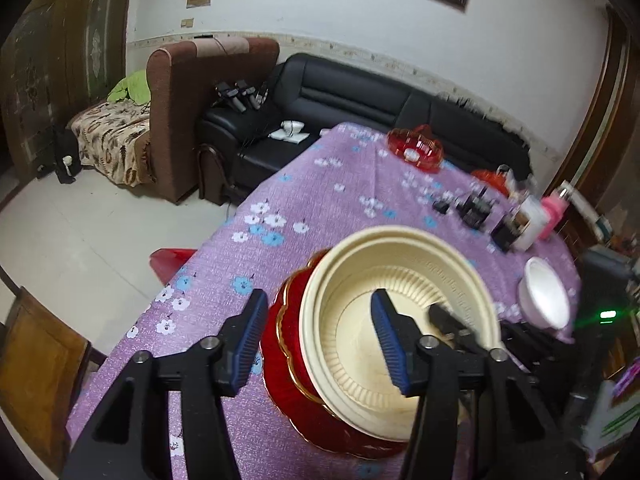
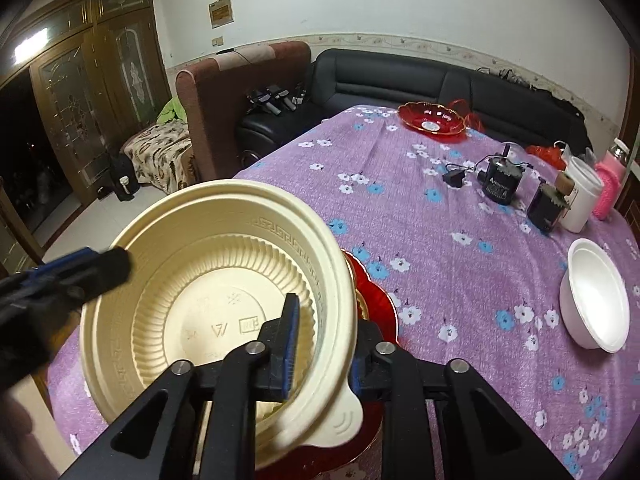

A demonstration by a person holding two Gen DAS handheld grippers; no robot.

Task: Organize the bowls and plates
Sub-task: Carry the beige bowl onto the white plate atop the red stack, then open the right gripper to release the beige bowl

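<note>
A cream plastic bowl [image 1: 400, 280] [image 2: 224, 264] with a ribbed wall sits tilted on a red gold-rimmed plate [image 1: 288, 360] [image 2: 376, 300] on the purple flowered tablecloth [image 1: 320, 200]; a second rim shows under it. My left gripper [image 1: 319, 298] straddles the bowl's left rim, one pad outside and one inside, open with wide gaps. My right gripper [image 2: 326, 316] straddles the right rim beside the bowl's tab handle, and its inner pad stands clear of the wall, so it is open. Each wrist view shows the other gripper's fingers [image 1: 448, 316] [image 2: 92, 272] at the opposite rim.
A white bowl [image 2: 596, 300] [image 1: 544, 296] stands at the right. A red glass dish [image 2: 432, 118] sits at the far end. Black power adapters [image 2: 498, 180], a white cup [image 2: 580, 196] and a pink bottle [image 2: 610, 184] crowd the far right. The table edge [image 1: 224, 232] drops to the floor on the left.
</note>
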